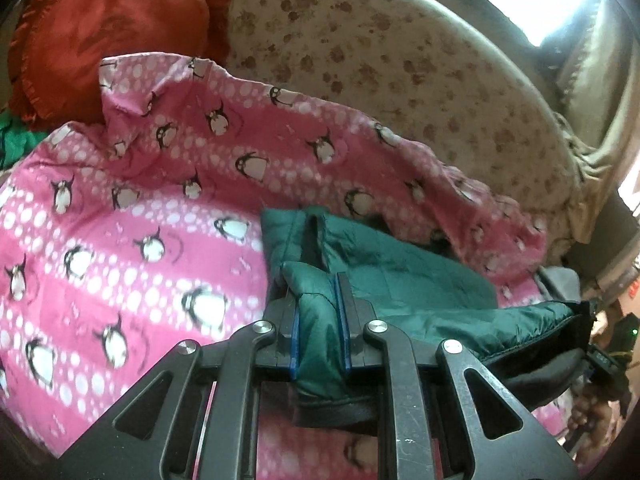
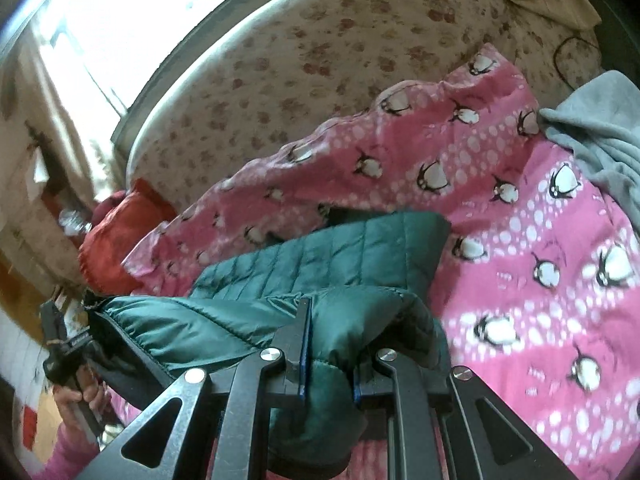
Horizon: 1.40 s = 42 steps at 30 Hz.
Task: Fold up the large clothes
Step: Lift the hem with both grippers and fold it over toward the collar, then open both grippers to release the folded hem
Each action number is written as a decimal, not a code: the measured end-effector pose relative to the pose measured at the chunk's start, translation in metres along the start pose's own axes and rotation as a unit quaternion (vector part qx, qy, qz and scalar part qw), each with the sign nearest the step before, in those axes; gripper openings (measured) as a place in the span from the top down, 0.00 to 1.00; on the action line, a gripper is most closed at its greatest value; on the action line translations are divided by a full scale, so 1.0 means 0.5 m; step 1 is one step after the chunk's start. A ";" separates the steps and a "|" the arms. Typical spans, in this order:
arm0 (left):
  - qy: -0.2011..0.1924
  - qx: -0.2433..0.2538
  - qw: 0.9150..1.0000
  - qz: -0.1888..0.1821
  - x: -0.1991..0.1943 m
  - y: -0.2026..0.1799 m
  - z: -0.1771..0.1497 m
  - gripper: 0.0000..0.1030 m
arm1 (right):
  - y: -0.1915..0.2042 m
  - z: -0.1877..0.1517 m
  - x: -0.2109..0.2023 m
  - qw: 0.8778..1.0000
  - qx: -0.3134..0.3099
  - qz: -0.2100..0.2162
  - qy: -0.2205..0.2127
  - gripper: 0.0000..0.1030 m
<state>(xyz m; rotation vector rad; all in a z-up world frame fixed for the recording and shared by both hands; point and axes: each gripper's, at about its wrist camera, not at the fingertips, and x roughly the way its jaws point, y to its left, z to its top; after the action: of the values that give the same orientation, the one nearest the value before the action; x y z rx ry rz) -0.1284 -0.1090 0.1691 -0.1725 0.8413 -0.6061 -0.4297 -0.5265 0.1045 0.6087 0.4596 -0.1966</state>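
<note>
A dark green quilted jacket (image 1: 404, 276) lies on a pink penguin-print blanket (image 1: 132, 216) on a bed. My left gripper (image 1: 320, 292) is shut on a bunched edge of the jacket, green fabric squeezed between its blue pads. In the right wrist view the jacket (image 2: 320, 256) stretches away to the left, and my right gripper (image 2: 332, 360) is shut on another bunched edge of it. The stretch of jacket between the two grippers is lifted off the blanket. The other gripper and the hand holding it show at the left edge of the right wrist view (image 2: 68, 356).
A red ruffled pillow (image 1: 112, 36) lies at the far left of the bed. A floral beige sheet (image 1: 360, 60) covers the bed beyond the pink blanket (image 2: 540, 264). A grey garment (image 2: 600, 148) lies at the right. A bright window (image 2: 132, 28) is behind the bed.
</note>
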 end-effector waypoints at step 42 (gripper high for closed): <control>-0.007 -0.024 1.000 0.009 0.192 0.010 0.103 0.28 | -0.036 0.143 0.228 0.999 0.030 -0.012 -0.019 0.40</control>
<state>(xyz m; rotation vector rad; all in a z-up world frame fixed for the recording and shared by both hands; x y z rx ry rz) -0.0392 -0.1639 0.1392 -0.2121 0.8432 -0.5679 -0.3093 -0.5886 0.0936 0.6569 0.4247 -0.2442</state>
